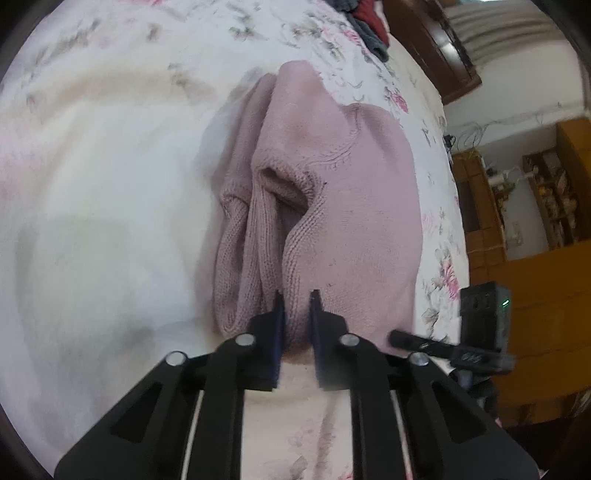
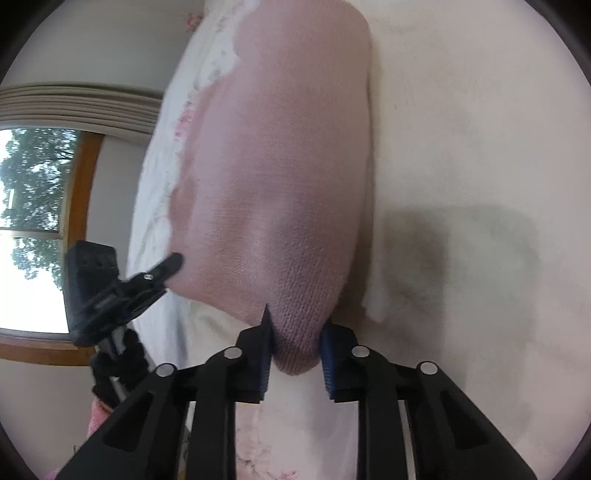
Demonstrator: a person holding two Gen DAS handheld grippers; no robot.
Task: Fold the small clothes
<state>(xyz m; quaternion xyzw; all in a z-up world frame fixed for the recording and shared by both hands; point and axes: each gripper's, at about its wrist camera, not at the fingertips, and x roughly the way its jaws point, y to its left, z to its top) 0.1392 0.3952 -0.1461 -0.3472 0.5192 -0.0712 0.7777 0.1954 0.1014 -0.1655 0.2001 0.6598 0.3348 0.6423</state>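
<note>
The dusty-pink knitted garment lies bunched on the white floral bedsheet. The left gripper pinches its near edge; the right gripper clamps another fold. Motion blur softens the far cloth; a dark clothes pile is cut off at the top edge.

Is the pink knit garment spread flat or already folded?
Partly folded: the pink knit garment lies doubled in ridges on the floral sheet, left gripper and right gripper each pinching an edge.
</note>
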